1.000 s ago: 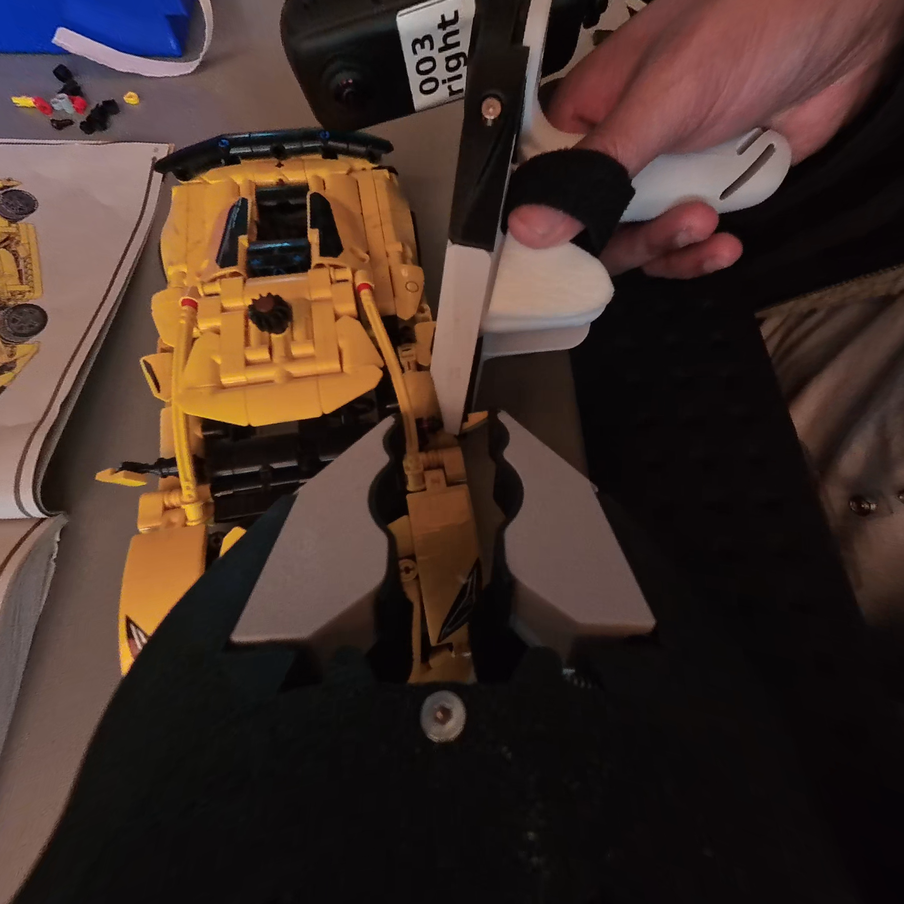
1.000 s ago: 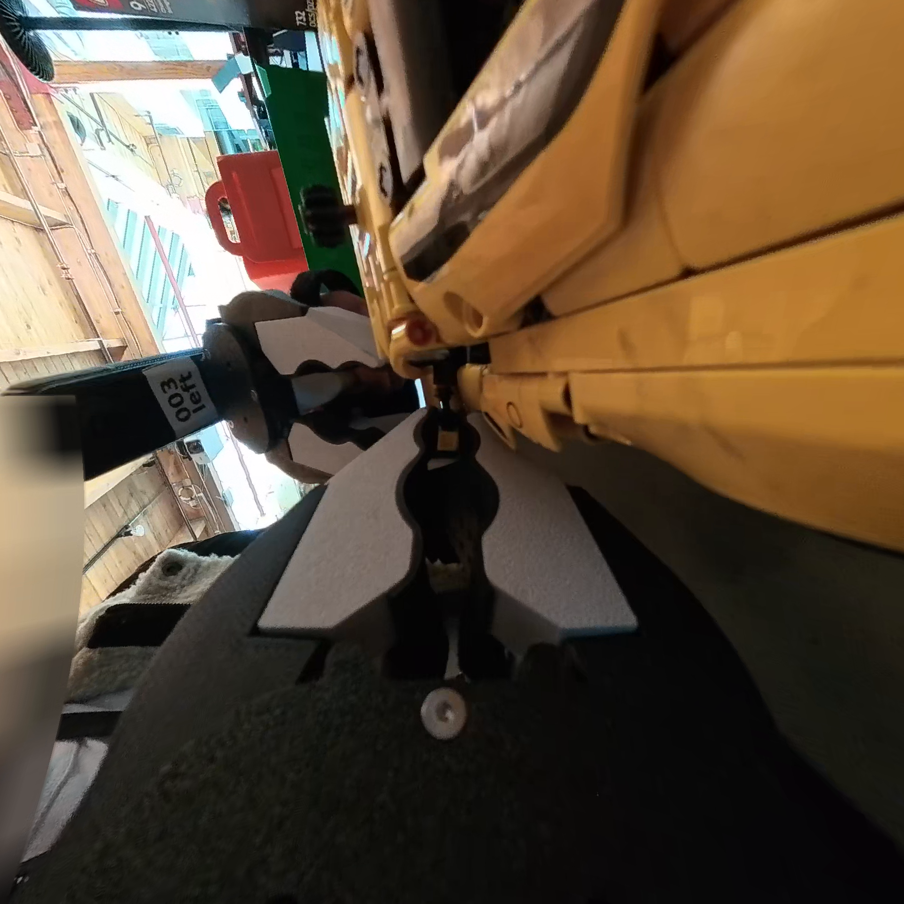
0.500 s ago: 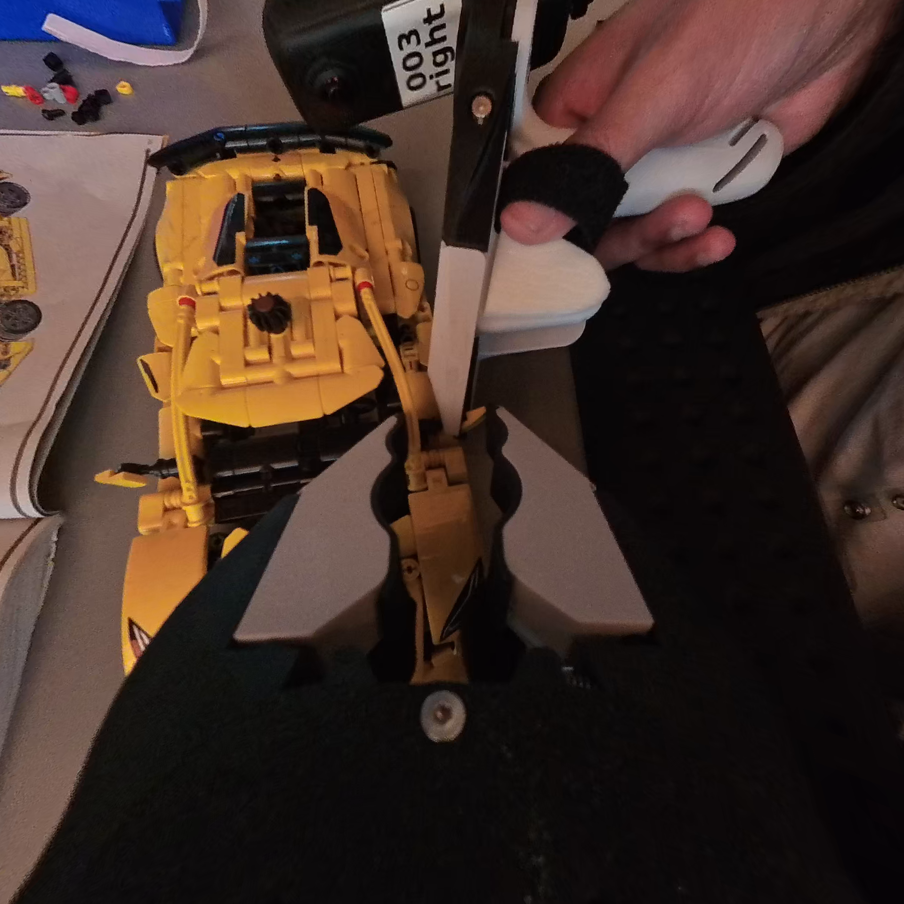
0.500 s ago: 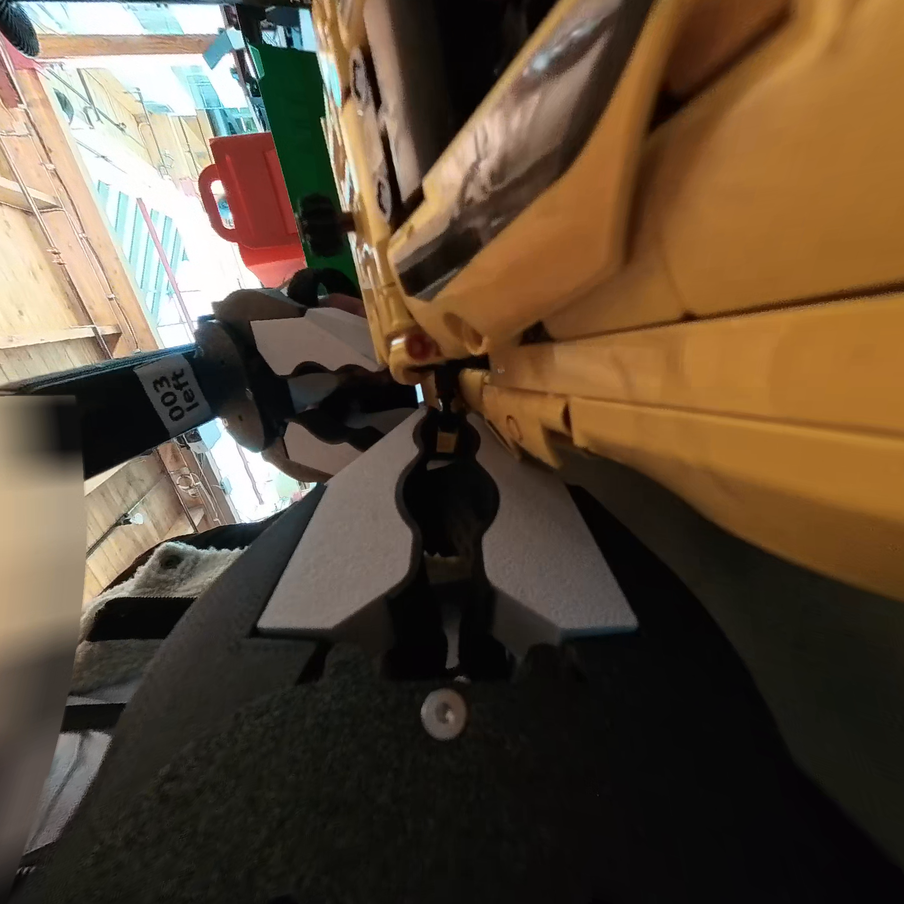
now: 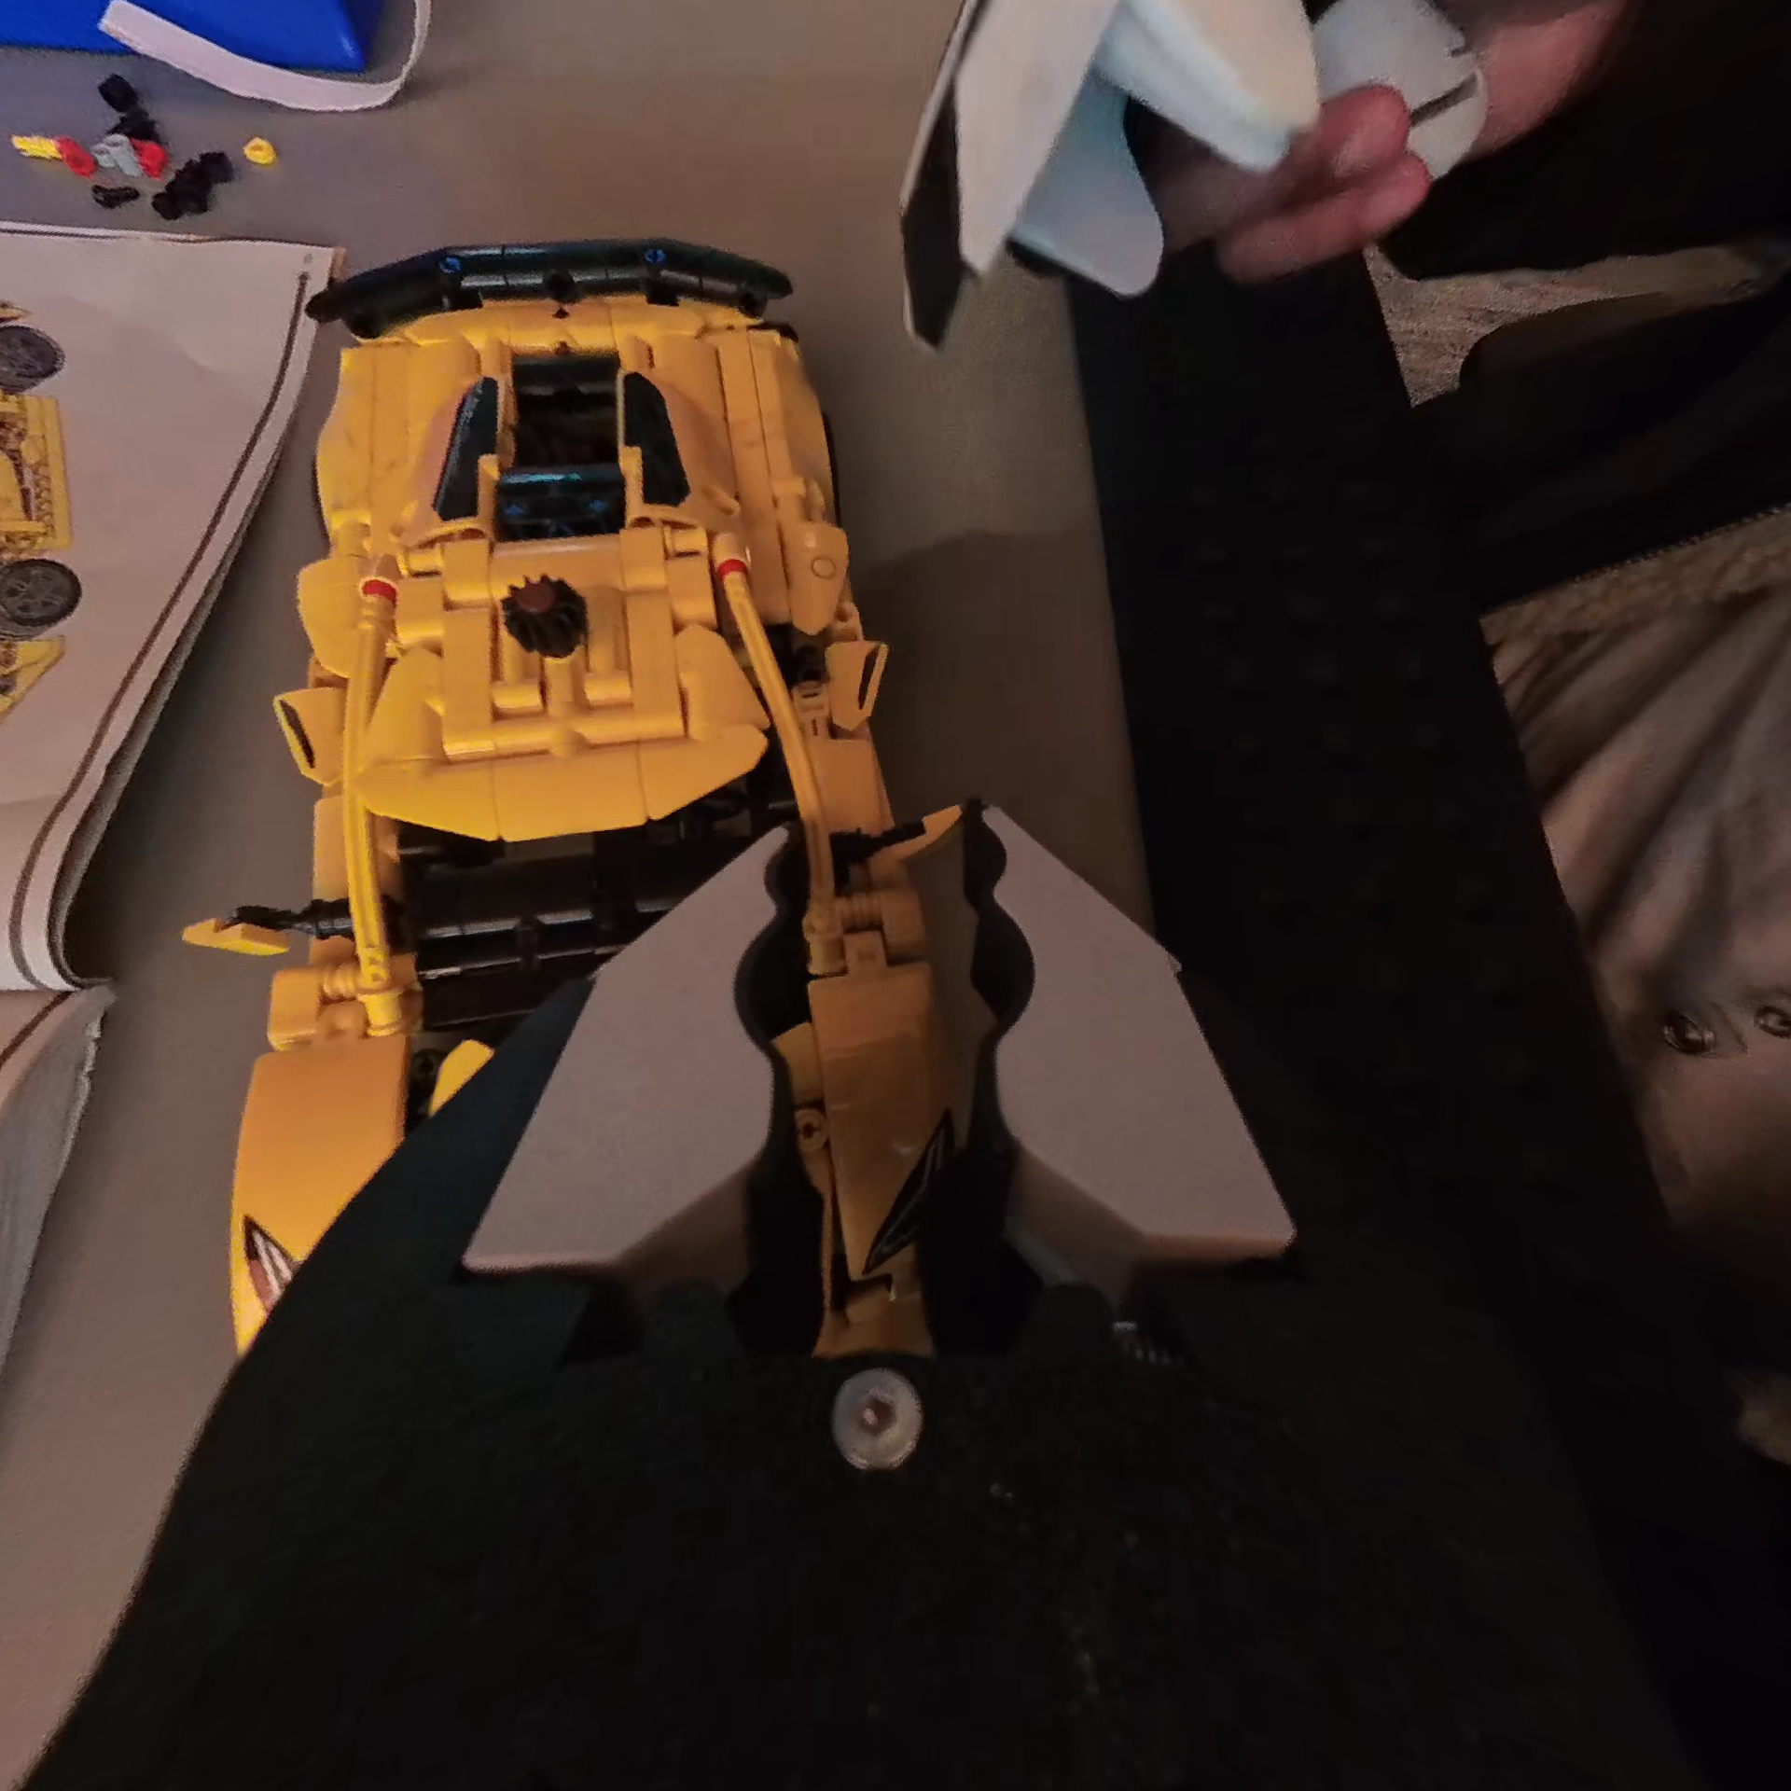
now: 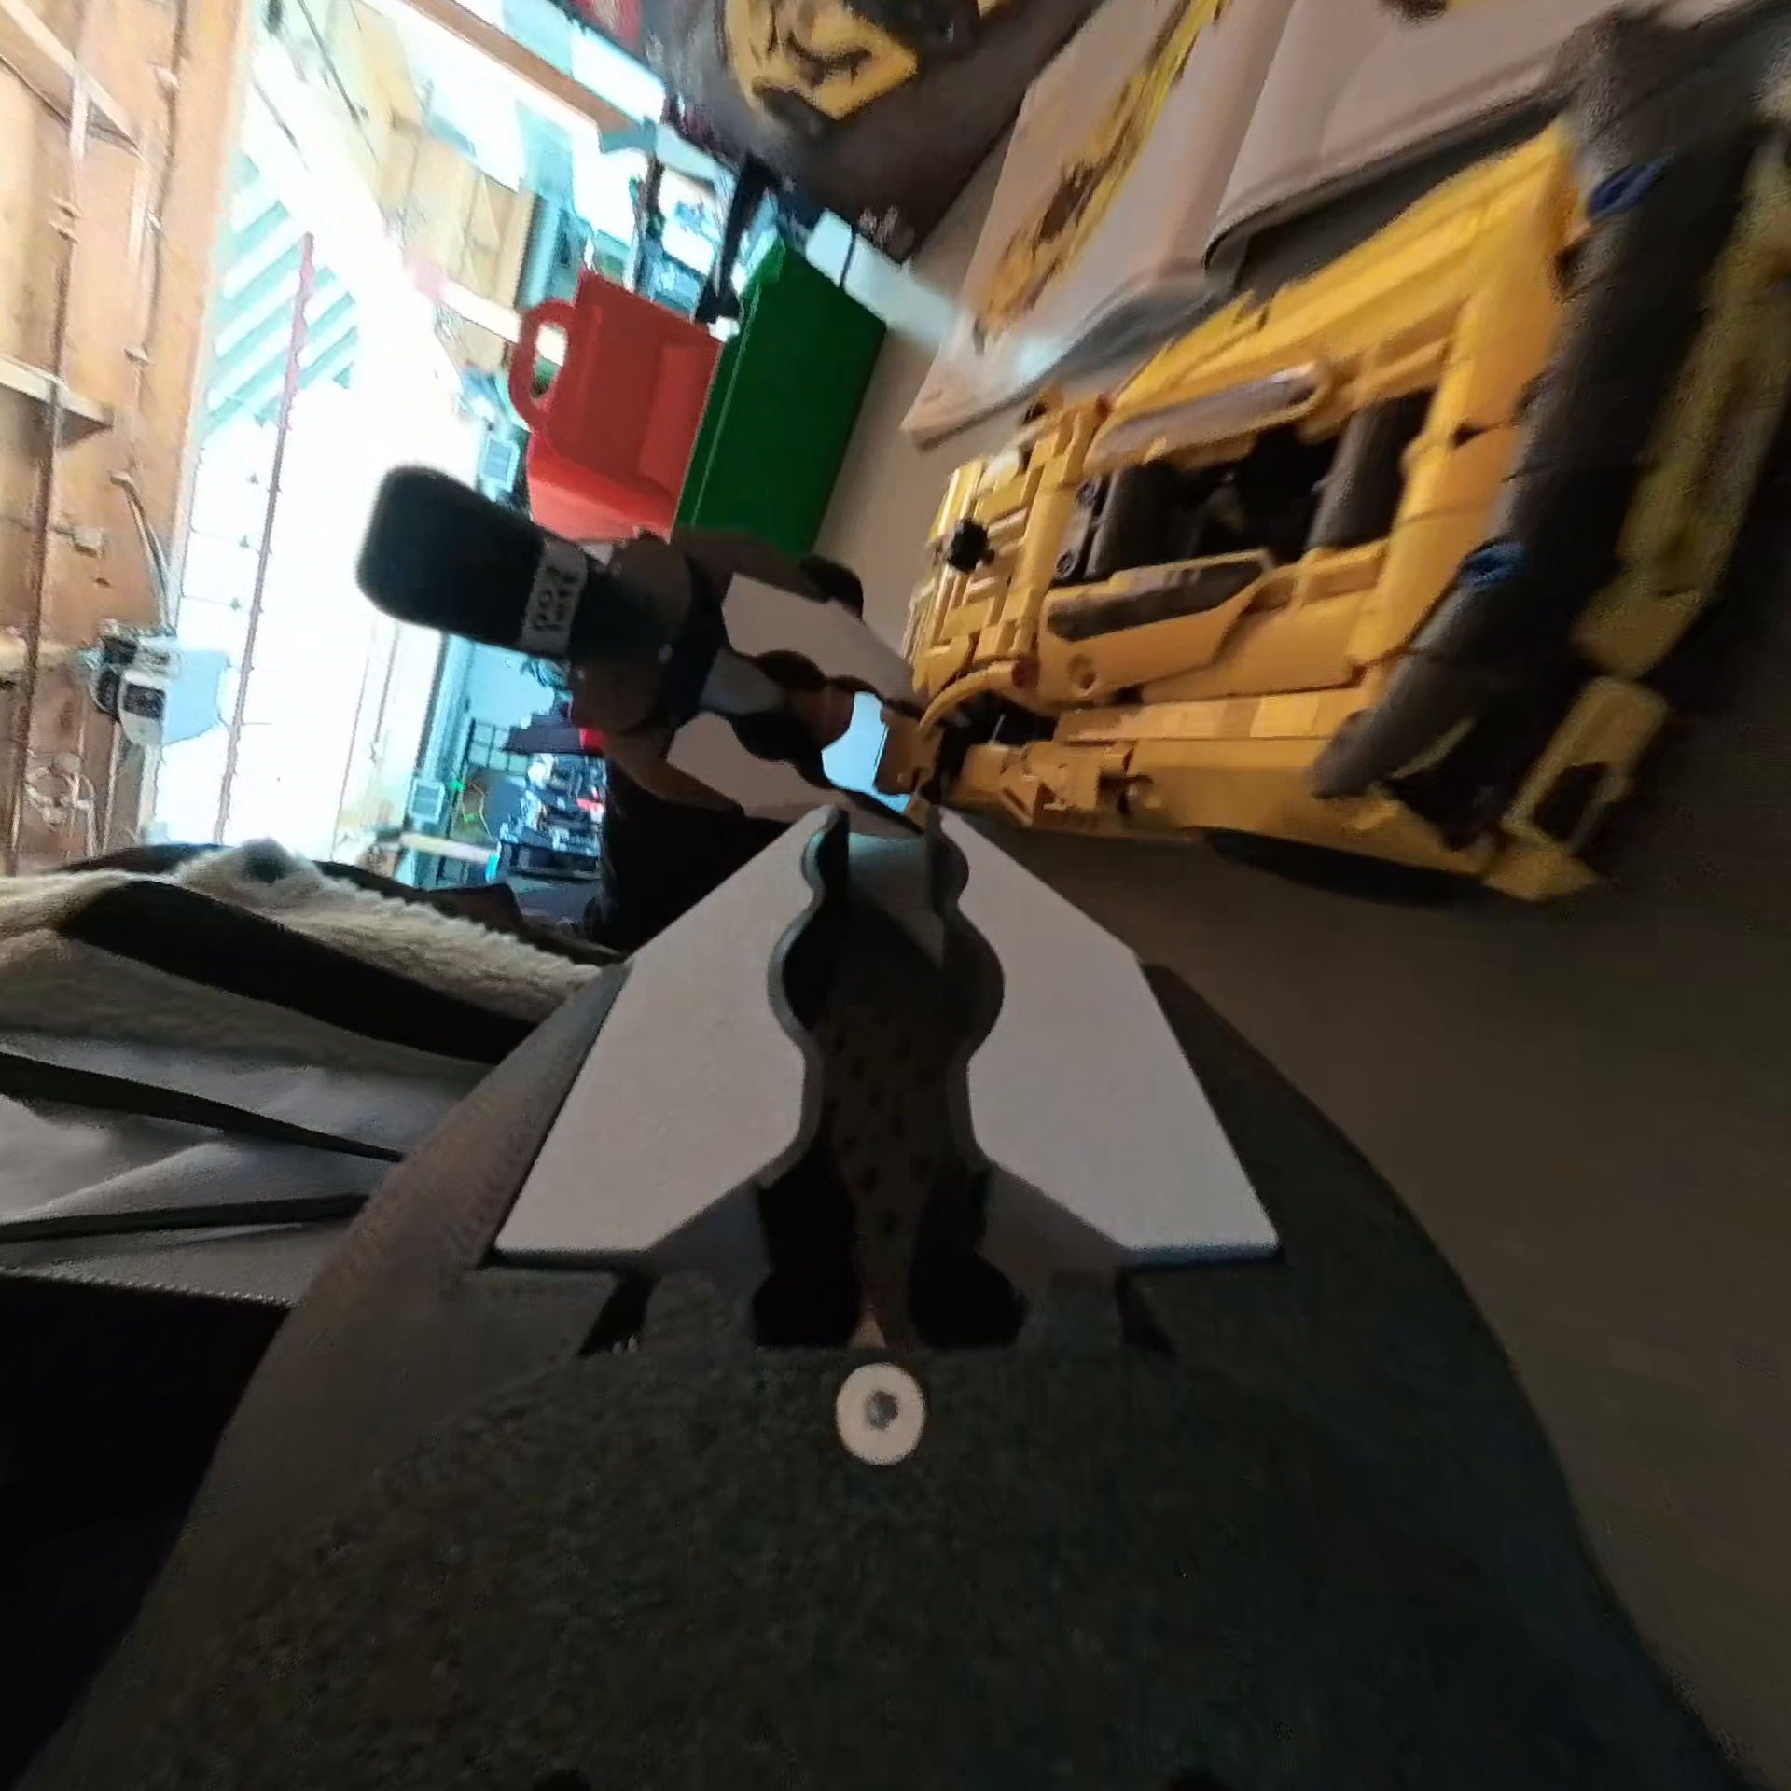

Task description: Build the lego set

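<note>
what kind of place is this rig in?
Probably a hobby workshop or makerspace: a grey table with a yellow lego car and instruction booklet, timber walls and big windows behind.

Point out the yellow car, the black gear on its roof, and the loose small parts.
yellow car [image 5: 543, 766], left wrist view, on its roof panel.
black gear [image 5: 545, 616], left wrist view, on its centre.
loose small parts [image 5: 145, 165], left wrist view, middle of the pile.

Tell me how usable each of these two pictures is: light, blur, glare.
Left wrist view: dim, warm light; the yellow car and left gripper are sharp, but the right gripper and the hand at top right are smeared by motion. Right wrist view: motion blur softens the car, the windows behind are blown out white, and the scene looks rolled sideways.
</note>
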The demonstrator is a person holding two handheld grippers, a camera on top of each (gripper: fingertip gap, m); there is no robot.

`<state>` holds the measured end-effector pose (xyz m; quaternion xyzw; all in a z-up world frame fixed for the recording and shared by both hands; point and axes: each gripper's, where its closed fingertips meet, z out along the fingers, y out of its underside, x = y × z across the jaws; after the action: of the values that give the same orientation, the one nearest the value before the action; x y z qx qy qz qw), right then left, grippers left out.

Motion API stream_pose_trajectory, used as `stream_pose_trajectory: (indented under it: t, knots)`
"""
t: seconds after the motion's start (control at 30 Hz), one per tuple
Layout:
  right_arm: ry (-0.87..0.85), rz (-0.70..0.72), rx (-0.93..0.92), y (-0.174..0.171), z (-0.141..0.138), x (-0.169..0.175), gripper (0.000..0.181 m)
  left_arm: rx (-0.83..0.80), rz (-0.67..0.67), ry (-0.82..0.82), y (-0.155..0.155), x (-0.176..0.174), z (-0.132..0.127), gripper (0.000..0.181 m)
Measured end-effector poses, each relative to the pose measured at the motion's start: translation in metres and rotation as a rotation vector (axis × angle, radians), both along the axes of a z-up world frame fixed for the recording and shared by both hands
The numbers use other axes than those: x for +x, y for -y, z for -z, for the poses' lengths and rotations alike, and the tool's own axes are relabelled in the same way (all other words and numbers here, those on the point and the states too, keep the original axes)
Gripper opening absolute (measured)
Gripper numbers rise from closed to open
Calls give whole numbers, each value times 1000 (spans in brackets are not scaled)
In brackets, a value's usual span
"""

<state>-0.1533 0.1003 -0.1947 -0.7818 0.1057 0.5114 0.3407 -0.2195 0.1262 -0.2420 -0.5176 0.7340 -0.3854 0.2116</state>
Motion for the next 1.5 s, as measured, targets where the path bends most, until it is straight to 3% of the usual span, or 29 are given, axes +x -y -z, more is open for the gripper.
stream_pose_trajectory:
  t: [0.1, 0.2, 0.27, 0.4, 0.5, 0.6, 0.7, 0.8, 1.07, 1.17, 1.27, 1.5]
  knots:
    - [33, 69, 37, -2, 0, 25, 18, -21, -25, -14, 0, 0, -1, 34]
    - [176, 117, 142, -4, 1, 49, 24, -16, -66, 5, -1, -1, -2, 38]
    - [315, 133, 208, -5, 5, 67, 27, -15, -91, 16, -2, -8, -6, 52]
    - [532, 143, 286, -12, 20, 93, 57, -57, -265, 149, -34, -45, -35, 73]
    - [593, 104, 332, -23, 33, 91, 87, -83, -463, 66, -72, -84, -16, 88]
    - [607, 26, 262, -31, 50, 82, 95, -118, -501, -24, -72, -99, 10, 88]
    - [537, 12, 187, -42, 50, 70, 92, -161, -456, -125, -51, -93, 29, 88]
    - [528, 3, 175, -52, 54, 63, 87, -94, -496, -179, -51, -87, 43, 88]
    - [468, 110, 55, -61, 55, 70, 77, -26, -531, -176, -56, -73, 45, 90]
    - [526, 53, 15, -70, 58, 74, 71, -11, -535, -220, -57, -73, 45, 90]
    - [569, 19, 7, -89, 57, 73, 84, 23, -525, -234, -50, -75, 48, 85]
    - [566, -116, -7, -94, 58, 40, 78, 35, -580, -255, -51, -110, 50, 83]
